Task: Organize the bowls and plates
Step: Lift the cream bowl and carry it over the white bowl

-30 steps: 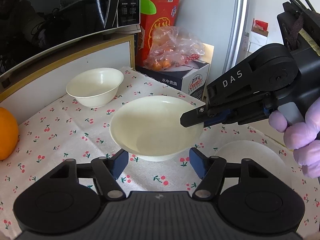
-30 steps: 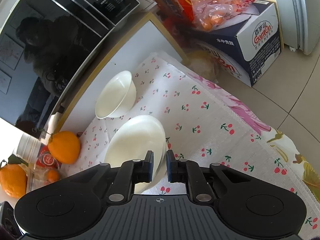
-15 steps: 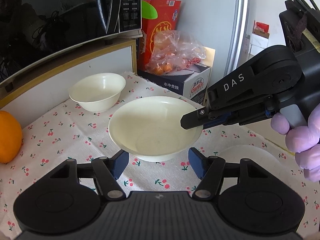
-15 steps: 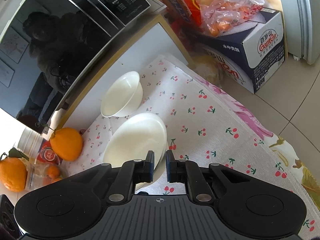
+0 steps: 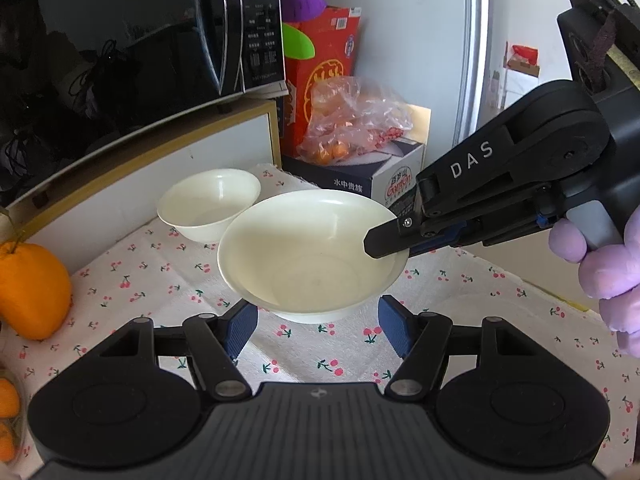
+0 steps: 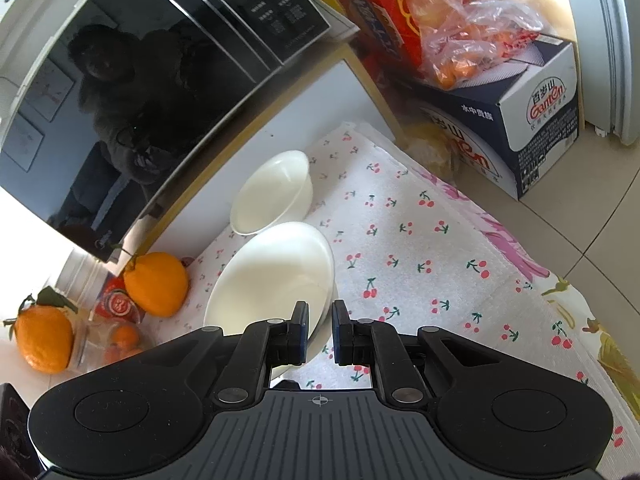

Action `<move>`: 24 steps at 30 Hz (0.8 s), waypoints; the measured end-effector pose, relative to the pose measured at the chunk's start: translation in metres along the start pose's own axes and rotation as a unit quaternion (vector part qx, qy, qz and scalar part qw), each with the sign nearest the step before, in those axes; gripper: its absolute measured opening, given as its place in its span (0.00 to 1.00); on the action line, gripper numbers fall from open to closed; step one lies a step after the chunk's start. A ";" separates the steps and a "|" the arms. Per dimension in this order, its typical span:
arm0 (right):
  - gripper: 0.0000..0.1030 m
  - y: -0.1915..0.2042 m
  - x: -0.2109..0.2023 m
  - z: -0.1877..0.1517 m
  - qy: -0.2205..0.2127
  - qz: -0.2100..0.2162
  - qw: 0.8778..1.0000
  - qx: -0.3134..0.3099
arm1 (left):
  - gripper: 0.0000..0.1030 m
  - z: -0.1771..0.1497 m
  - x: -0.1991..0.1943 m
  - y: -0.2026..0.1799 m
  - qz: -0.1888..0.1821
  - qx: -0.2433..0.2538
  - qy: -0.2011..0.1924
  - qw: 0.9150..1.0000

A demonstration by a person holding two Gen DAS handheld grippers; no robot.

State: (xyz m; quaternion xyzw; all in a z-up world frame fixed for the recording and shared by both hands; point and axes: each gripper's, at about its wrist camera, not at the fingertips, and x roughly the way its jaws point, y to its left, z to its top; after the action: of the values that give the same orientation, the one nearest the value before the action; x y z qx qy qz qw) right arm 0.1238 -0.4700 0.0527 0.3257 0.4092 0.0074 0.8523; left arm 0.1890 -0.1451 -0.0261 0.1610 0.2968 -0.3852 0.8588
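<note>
Cream, glossy wide bowl (image 5: 312, 256) (rim pinched by right gripper (image 6: 320, 332)) hangs before the empty, parted left gripper (image 5: 316, 326).

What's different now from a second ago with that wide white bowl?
The wide shallow white bowl, pinched at its rim by the right gripper, has been lifted slightly off the cherry-print cloth. The small deep white bowl and open left gripper stayed put.

Black microwave (image 5: 132, 40), oranges (image 6: 157, 283), red carton (image 5: 324, 72), bagged fruit (image 5: 352, 120) atop a blue box (image 6: 520, 128), cherry-print cloth (image 5: 152, 280).
</note>
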 end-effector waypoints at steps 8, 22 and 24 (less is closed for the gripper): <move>0.11 0.008 -0.017 -0.001 0.002 0.009 1.000 -0.009 | 0.65 0.000 -0.016 -0.004 0.003 0.002 -0.014 1.000; 0.11 0.016 -0.049 -0.004 0.015 0.027 0.999 -0.018 | 0.78 0.001 -0.034 -0.020 0.022 0.022 -0.044 0.999; 0.11 0.015 -0.054 -0.004 0.018 0.030 0.999 -0.015 | 0.81 0.001 -0.037 -0.022 0.022 0.020 -0.051 0.998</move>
State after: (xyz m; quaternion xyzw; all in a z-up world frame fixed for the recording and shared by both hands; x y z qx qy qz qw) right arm 0.0885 -0.4713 0.0963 0.3248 0.4140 0.0454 0.8492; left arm 0.1537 -0.1390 -0.0030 0.1652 0.2416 -0.3797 0.8776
